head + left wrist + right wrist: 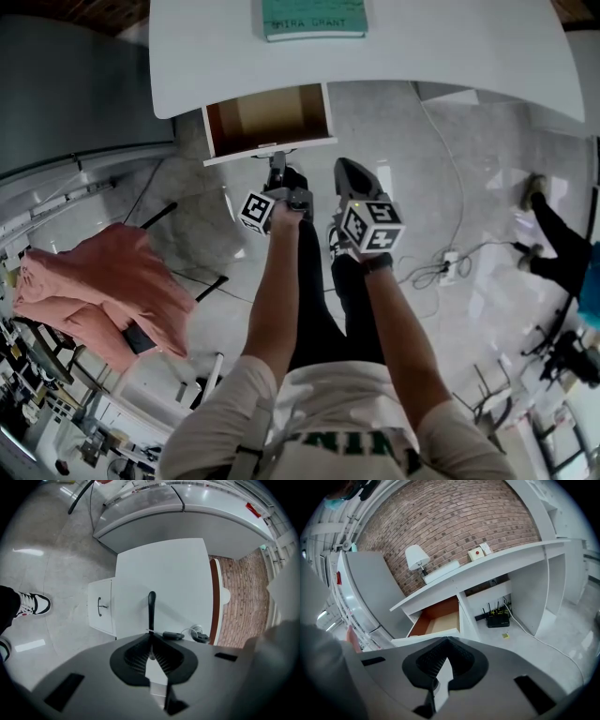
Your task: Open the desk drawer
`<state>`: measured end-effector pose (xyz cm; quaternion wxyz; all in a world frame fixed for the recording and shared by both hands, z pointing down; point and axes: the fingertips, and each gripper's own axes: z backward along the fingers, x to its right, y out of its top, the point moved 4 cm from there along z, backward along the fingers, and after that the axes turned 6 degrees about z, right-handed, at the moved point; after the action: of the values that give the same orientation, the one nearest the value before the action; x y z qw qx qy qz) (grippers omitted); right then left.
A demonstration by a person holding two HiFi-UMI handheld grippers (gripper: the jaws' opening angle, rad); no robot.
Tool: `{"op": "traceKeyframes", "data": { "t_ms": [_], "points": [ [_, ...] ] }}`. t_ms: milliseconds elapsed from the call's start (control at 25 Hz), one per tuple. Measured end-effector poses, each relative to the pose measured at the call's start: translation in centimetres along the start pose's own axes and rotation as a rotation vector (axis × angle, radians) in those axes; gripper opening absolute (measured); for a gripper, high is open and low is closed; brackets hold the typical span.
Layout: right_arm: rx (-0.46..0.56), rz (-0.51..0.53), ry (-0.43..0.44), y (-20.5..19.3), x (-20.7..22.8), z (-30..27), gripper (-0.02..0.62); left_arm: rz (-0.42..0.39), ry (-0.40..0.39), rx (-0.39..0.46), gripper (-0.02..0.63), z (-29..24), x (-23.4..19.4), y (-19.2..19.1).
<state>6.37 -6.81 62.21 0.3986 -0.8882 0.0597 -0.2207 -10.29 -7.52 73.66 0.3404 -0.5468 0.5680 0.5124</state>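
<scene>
Head view: left hand-held gripper (277, 167) and right hand-held gripper (350, 172), jaws pressed together, near boxy brown-lined drawer (309, 143).

Ahead of the right gripper (351, 172), brick wall (454, 522) and white lamp (416, 557); lower down, router (498, 619) on glossy grey floor (487, 169) with white glare. Right of it, cable (424, 274) and power strip (448, 267). Left of the left gripper (277, 161), pink cloth (94, 291) over a chair (141, 339).

Arms extended, left gripper (278, 175) and right gripper (353, 178) side by side, jaws closed
</scene>
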Motion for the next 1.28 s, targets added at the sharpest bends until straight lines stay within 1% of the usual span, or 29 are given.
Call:
{"op": "traceKeyframes", "data": {
  "t_ms": [160,320,600,720,840,1000,1120,1280],
  "points": [
    [-0.008,0.017,0.012,-0.3,0.0,-0.2,-0.005,-0.013,0.027,-0.009,0.012,0.0,-1.5,0.4],
    [-0.015,0.025,0.015,-0.6,0.0,-0.2,-0.005,-0.017,0.028,-0.022,0.012,0.1,-1.8,0.5],
    [-0.031,0.023,0.011,-1.5,0.4,-0.1,-0.005,0.01,0.031,-0.006,0.011,0.3,-3.7,0.8],
    [-0.042,0.022,0.012,-1.9,0.6,-0.2,-0.005,0.007,0.012,-0.007,0.012,0.1,-3.8,0.7],
    [-0.056,0.015,0.006,-2.4,1.0,-0.2,-0.005,0.024,-0.008,-0.004,0.012,0.1,-4.2,0.4],
    [-0.057,0.03,0.006,-2.3,1.1,-0.7,-0.005,0.037,-0.024,0.023,0.012,-0.1,-5.2,0.7],
    [-0.058,0.028,0.003,-2.3,1.4,-0.8,-0.005,0.061,-0.044,0.042,0.012,-0.2,-5.7,0.5],
    [-0.056,0.03,0.011,-2.2,1.3,-0.9,-0.005,0.072,-0.069,0.05,0.012,-0.1,-6.5,0.7]
  ]
}}
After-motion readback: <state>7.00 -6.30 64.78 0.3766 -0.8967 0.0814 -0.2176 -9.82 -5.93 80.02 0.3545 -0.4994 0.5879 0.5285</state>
